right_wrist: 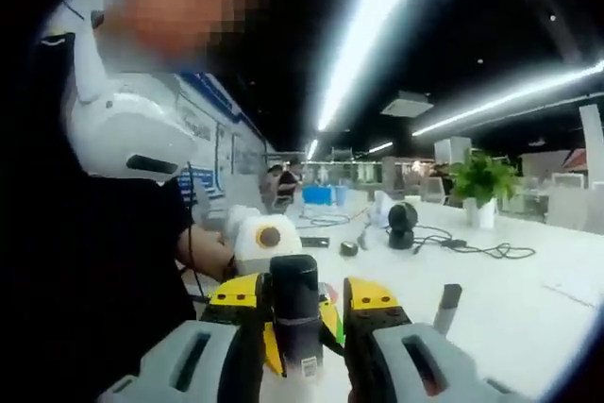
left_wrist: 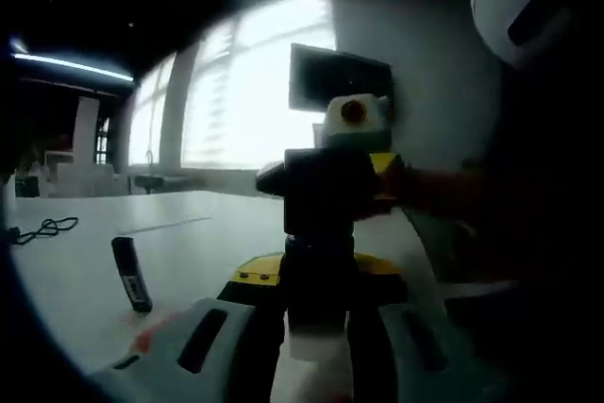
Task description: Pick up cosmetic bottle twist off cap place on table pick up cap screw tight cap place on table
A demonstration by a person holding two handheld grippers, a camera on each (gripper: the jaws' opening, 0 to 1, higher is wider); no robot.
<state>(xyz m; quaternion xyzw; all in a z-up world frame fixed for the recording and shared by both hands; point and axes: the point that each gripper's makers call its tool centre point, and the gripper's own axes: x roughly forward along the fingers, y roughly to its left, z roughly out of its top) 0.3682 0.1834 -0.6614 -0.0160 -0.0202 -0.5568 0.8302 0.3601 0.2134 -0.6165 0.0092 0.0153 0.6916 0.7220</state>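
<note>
With the cosmetic bottle [right_wrist: 296,313] clamped upright between my right gripper's [right_wrist: 300,346] jaws and my left gripper [left_wrist: 319,332] closed on its cap [left_wrist: 318,197], I judge we're mid-twist; next I must turn steadily.

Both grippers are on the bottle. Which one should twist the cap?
Right, probably. The right gripper is clamped across the black end of the cosmetic bottle, while the left gripper grips the opposite end and can steady it.
</note>
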